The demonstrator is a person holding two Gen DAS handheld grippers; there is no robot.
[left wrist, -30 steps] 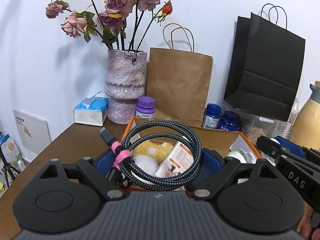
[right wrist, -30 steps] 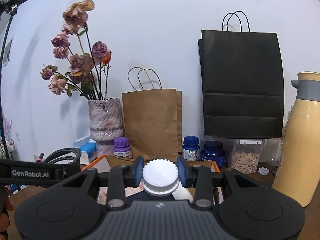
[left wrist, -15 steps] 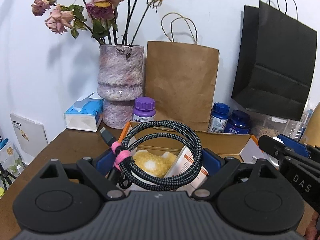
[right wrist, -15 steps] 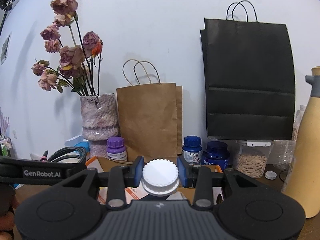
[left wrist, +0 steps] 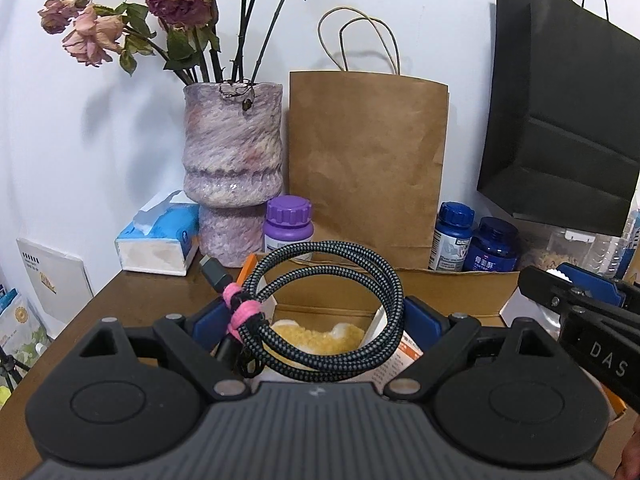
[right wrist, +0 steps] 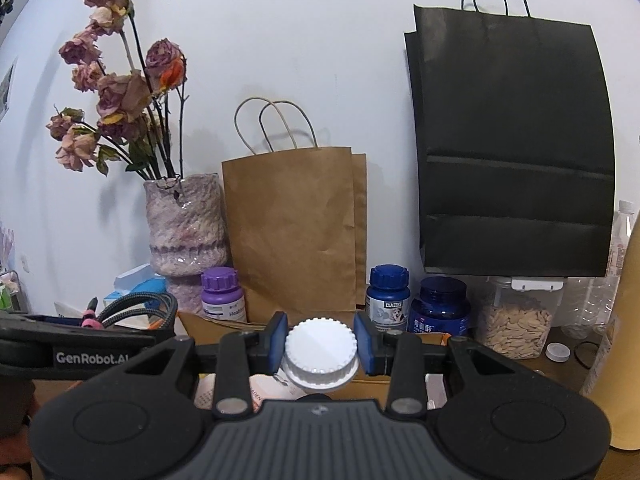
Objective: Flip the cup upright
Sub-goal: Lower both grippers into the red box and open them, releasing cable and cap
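Note:
No cup shows in either view. My left gripper (left wrist: 316, 316) is shut on a coiled braided cable (left wrist: 332, 308) bound with a pink tie; the coil stands between the blue pads (left wrist: 424, 316). My right gripper (right wrist: 321, 344) is shut on a white ribbed-cap bottle (right wrist: 320, 346), cap facing the camera. Both hang over an open cardboard box (left wrist: 452, 284) holding a yellow plush item (left wrist: 316, 338) and paper packets. The right gripper's fingertips (left wrist: 580, 304) show at the right edge of the left wrist view. The left gripper's fingers (right wrist: 80, 336) show at the left of the right wrist view.
Along the back wall stand a purple vase (left wrist: 232, 160) of dried roses, a brown paper bag (left wrist: 368, 168), a black paper bag (right wrist: 512, 152), pill bottles (right wrist: 388, 292), a seed jar (right wrist: 516, 320) and a tissue box (left wrist: 156, 240). A beige flask (right wrist: 624, 340) stands at the far right.
Both grippers have moved forward toward the back wall with their loads held; the vase and bags look larger, and the beige flask has slid to the right edge.

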